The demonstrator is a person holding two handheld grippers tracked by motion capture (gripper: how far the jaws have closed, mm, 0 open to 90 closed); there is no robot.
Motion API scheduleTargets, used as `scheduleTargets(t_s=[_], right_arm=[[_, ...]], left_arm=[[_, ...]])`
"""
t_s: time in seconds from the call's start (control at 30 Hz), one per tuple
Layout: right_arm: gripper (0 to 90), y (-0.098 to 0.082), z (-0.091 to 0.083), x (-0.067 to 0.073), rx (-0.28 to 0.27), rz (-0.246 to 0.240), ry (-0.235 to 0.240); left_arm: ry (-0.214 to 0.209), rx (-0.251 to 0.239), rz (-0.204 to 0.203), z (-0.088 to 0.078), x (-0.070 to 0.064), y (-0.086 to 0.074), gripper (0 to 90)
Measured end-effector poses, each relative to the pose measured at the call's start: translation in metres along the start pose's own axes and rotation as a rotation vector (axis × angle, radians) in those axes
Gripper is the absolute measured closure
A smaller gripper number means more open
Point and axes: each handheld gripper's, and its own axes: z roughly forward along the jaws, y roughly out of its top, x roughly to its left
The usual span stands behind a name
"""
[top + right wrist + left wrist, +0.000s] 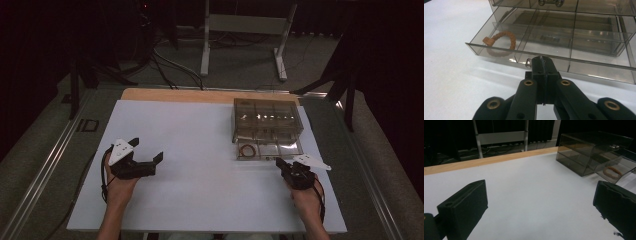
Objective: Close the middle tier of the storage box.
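Note:
A smoky clear drawer box point(267, 119) stands at the right of the white mat point(200, 165). Its bottom drawer point(499, 27) is pulled out toward me, with an orange beaded bracelet point(501, 41) in its left compartment; the bracelet point(245, 150) also shows from above. My right gripper point(541, 61) is shut, its tips at the drawer's front wall, with a small metal knob point(528, 62) just left of them. In the high view my right gripper point(278, 161) sits at the drawer's front right. My left gripper point(146, 149) rests open on the mat's left side; my left gripper point(540, 210) holds nothing.
The drawer box point(584, 155) has several compartments; a small metal item point(550, 2) lies in an upper drawer. A wooden strip point(200, 95) borders the mat's far edge. Metal rails point(45, 170) run along both sides. A stand's legs point(240, 45) and cables lie on the floor beyond.

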Motion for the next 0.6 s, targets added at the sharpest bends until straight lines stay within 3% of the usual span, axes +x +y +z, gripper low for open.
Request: scheduleTargets(t_s=[0.6], right_arm=[[90.0,-0.0007,0.0079,-0.0010,0.018,0.010,-0.013]], left_arm=[[0.000,0.002,-0.001,0.0001,0.0002,-0.0006,1.0]])
